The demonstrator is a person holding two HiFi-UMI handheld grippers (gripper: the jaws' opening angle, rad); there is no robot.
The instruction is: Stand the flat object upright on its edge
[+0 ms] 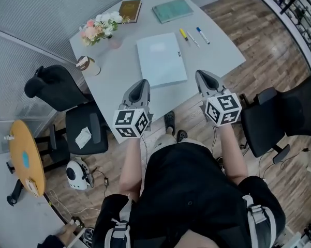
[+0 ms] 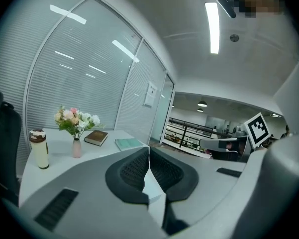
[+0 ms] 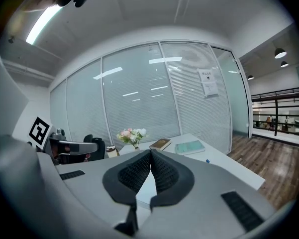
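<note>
1. Two grippers in view, one in each of the person's hands, side by side at the near edge of the white table (image 1: 220,53).
2. Left gripper (image 1: 141,83): jaws closed together, pads meeting, nothing between them.
3. Right gripper (image 1: 202,75): jaws likewise pressed together – empty.
4. Pale blue flat object (image 1: 161,59): lies flat on the table, ahead of both grippers and between their lines of aim. In the head view its near-left corner sits right at the left gripper's tip and its near-right corner is just beside the right gripper's tip. Contact cannot be judged from any view.
5. Each gripper view shows a sliver of that pale surface below the closed jaws.
6. Beyond the flat object, further from the grippers: a teal book (image 1: 172,10) and a brown book (image 1: 129,10), both lying flat at the far edge.
7. Ahead and to the left of the left gripper: a vase of flowers (image 1: 99,27) and a lidded cup (image 1: 87,65), upright, near each other.
8. Ahead of the right gripper: markers (image 1: 194,35) lying on the table, well apart from the flat object's far-right corner.
9. Black chairs flank the table – one (image 1: 67,107) outboard of the left gripper, one (image 1: 279,118) outboard of the right.
</note>
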